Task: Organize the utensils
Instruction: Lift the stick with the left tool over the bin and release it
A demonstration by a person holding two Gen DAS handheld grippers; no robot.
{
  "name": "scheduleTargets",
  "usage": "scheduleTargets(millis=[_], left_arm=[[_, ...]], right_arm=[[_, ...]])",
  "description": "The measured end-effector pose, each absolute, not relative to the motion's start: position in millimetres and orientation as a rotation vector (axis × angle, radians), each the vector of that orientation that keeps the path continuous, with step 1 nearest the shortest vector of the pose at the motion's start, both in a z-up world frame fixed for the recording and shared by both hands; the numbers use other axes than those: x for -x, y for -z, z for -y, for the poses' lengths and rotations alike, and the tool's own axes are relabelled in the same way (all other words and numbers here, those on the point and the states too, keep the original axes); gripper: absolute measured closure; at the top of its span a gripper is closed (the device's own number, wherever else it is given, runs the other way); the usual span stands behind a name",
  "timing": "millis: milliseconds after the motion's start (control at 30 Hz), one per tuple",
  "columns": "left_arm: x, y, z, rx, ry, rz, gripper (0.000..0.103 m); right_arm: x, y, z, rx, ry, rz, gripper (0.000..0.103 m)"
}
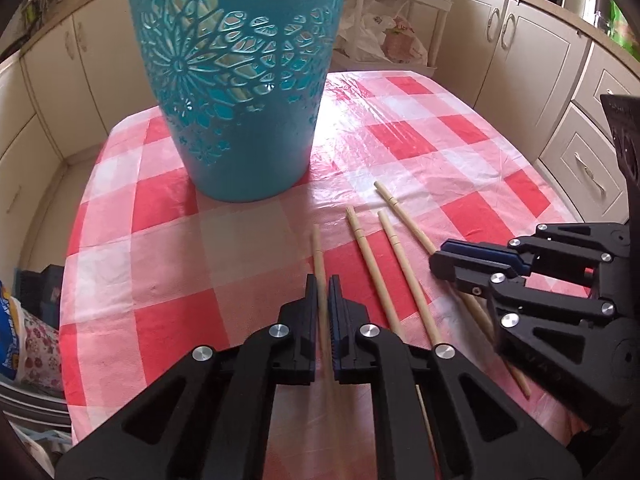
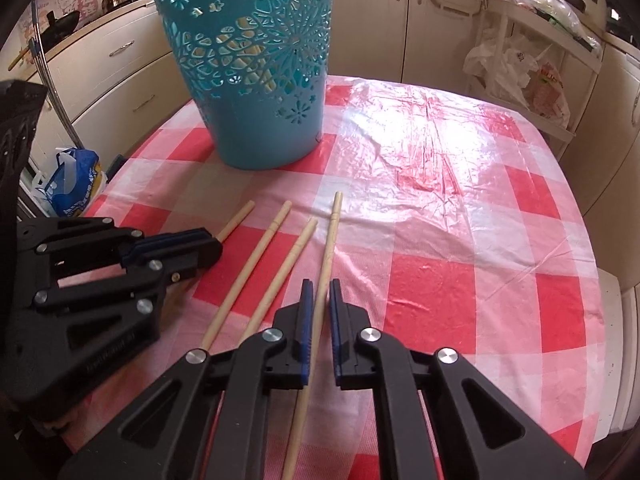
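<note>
The left gripper (image 1: 323, 280) is clamped on the leftmost chopstick (image 1: 318, 248). The right gripper (image 2: 319, 284) pinches the rightmost chopstick (image 2: 333, 232), near the teal basket (image 2: 256, 80).

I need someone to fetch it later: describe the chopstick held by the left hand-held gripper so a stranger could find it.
Start at the teal cut-out basket on the red-and-white checked tablecloth. In front of it lie four pale wooden chopsticks; take the chopstick at the row's end, nearest the basket's side. It alone sits clamped in the left hand-held gripper.
</note>
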State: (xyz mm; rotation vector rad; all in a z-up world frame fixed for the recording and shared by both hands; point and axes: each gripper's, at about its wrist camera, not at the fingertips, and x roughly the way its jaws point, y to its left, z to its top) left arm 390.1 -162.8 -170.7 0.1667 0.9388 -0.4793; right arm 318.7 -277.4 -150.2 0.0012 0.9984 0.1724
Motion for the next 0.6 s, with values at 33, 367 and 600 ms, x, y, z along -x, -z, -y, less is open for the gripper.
scheduleTargets(millis=[33, 367, 600], left_arm=[[-390, 171, 162, -0.163, 0.489, -0.945, 0.098], [-400, 170, 172, -0.261, 0.484, -0.974, 0.093], [-380, 124, 148, -0.147, 0.554, -0.87, 0.098]], right_arm=[[-319, 151, 278, -0.008, -0.17, -0.996, 0.094], [-324, 151, 272, 0.028, -0.153, -0.982, 0.093], [-318, 151, 293, -0.117, -0.185, -1.0, 0.097]])
